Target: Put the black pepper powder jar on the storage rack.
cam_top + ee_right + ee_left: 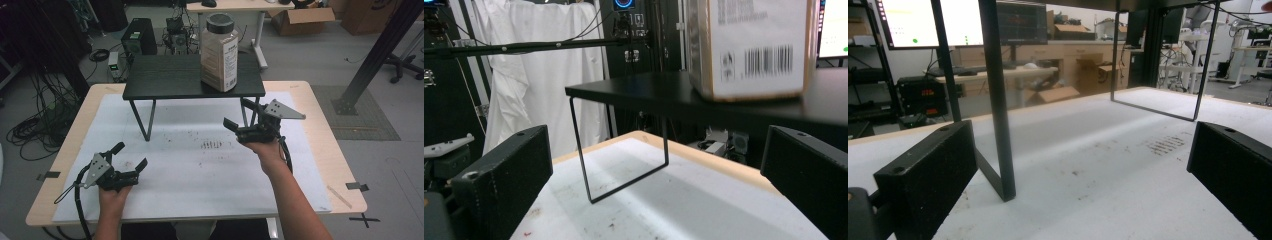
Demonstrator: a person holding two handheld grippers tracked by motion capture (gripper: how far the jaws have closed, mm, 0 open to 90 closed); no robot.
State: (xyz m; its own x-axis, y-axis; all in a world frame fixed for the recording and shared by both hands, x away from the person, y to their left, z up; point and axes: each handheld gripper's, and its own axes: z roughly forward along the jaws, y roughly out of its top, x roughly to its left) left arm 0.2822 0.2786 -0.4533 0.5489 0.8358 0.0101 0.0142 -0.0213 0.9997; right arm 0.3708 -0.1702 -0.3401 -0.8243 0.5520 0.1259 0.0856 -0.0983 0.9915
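Note:
A tall jar [220, 52] with a black lid and a white label stands on the right part of a low black stand [175, 80] at the back of the table. My right gripper [239, 116] is open and holds nothing, just in front of the stand's right leg and below the jar. In the right gripper view the jar [749, 45] sits on the stand top [649, 95], above and beyond my open right gripper [656, 175]. My left gripper [132, 155] is open and holds nothing near the table's front left. In the left gripper view, my left gripper [1080, 175] faces the stand's leg [998, 100].
A white mat [200, 170] covers the wooden table, with a patch of dark specks [211, 145] at its middle. Cables, a computer tower [139, 37] and cardboard boxes [300, 20] lie on the floor beyond the table. A black post [375, 55] rises at the right.

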